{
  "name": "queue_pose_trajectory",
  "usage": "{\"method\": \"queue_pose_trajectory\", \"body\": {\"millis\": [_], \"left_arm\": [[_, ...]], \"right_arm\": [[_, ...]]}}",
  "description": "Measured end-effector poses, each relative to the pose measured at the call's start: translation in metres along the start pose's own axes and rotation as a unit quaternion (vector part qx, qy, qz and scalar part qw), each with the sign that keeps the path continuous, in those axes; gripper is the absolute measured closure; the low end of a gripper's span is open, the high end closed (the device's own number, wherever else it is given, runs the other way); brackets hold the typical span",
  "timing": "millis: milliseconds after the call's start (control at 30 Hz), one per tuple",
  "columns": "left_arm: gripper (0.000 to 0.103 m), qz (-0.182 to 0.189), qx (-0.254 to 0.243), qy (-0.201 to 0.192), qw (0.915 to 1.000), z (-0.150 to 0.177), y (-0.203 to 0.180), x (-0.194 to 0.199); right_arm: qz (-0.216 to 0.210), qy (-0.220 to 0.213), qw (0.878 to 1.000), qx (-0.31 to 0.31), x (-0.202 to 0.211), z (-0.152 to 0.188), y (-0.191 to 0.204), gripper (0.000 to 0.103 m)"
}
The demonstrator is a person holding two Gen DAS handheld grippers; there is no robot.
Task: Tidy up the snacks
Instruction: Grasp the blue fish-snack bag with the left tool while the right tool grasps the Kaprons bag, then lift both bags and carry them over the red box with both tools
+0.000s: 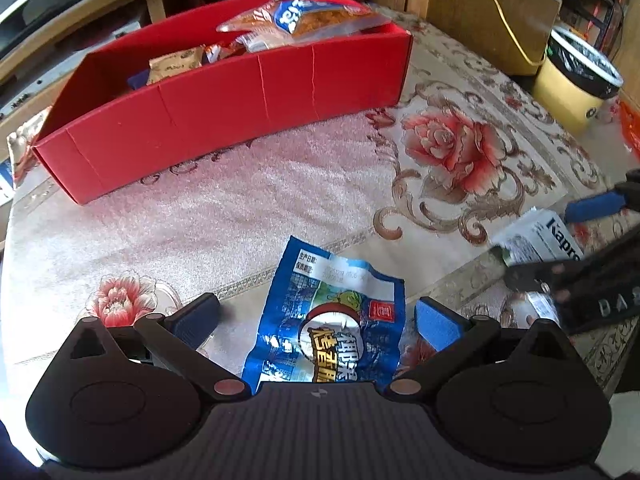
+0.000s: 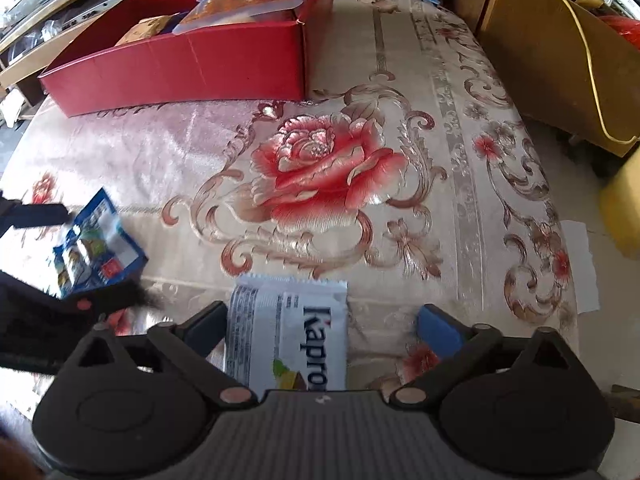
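A blue snack packet (image 1: 332,316) lies on the flowered tablecloth between the open fingers of my left gripper (image 1: 316,316); it also shows in the right wrist view (image 2: 96,248). A white "Kapro" packet (image 2: 288,332) lies between the open fingers of my right gripper (image 2: 324,328), nearer the left finger; it also shows in the left wrist view (image 1: 536,240). A red box (image 1: 224,100) at the back of the table holds several snack packets, a large orange and blue bag (image 1: 304,16) on top. The box also shows in the right wrist view (image 2: 192,64).
A cardboard box (image 1: 484,12) with a yellow cable stands beyond the table's far right corner. A yellow bin with a black liner (image 1: 572,80) stands beside it. A wooden shelf (image 1: 80,4) runs behind the red box. The table's right edge drops off near a white paper (image 2: 580,264).
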State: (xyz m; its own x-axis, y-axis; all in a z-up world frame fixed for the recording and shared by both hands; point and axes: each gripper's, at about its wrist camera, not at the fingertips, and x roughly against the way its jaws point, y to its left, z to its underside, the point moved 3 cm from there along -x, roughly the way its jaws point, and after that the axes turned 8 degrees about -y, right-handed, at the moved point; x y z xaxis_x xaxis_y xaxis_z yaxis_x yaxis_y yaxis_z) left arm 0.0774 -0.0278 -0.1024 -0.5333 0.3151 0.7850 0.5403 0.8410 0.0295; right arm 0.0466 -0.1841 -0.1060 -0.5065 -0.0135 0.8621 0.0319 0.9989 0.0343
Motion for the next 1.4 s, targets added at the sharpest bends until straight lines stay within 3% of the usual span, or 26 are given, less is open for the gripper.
{"method": "queue_pose_trajectory", "body": {"millis": [233,300,367,533,967,1400], "left_arm": [[0.0,-0.014,0.005,-0.001,0.9999,-0.003,-0.003,-0.003],[0.0,-0.016,0.009,0.008,0.9998,-0.004,-0.003,-0.003],[0.0,-0.016,0.016,0.018,0.9996,-0.004,-0.003,-0.002],[0.024,-0.017,0.005,0.019,0.9997,-0.002,-0.009,0.011],[0.026,-0.049,0.029,0.022,0.9982,-0.004,-0.008,0.022],[0.026,-0.074,0.064,-0.02,0.995,-0.02,-0.004,0.037]], "right_arm": [[-0.014,-0.007,1.0,0.025,0.012,0.005,0.014,0.048],[-0.018,-0.006,0.999,0.032,0.014,0.006,0.017,0.051],[-0.021,-0.005,0.999,0.031,0.015,0.006,0.017,0.052],[-0.027,-0.006,0.999,0.026,0.016,0.005,0.015,0.053],[-0.041,-0.03,0.998,0.022,0.026,-0.008,0.018,0.053],[-0.044,-0.057,0.997,0.04,0.031,-0.02,0.032,0.053]]}}
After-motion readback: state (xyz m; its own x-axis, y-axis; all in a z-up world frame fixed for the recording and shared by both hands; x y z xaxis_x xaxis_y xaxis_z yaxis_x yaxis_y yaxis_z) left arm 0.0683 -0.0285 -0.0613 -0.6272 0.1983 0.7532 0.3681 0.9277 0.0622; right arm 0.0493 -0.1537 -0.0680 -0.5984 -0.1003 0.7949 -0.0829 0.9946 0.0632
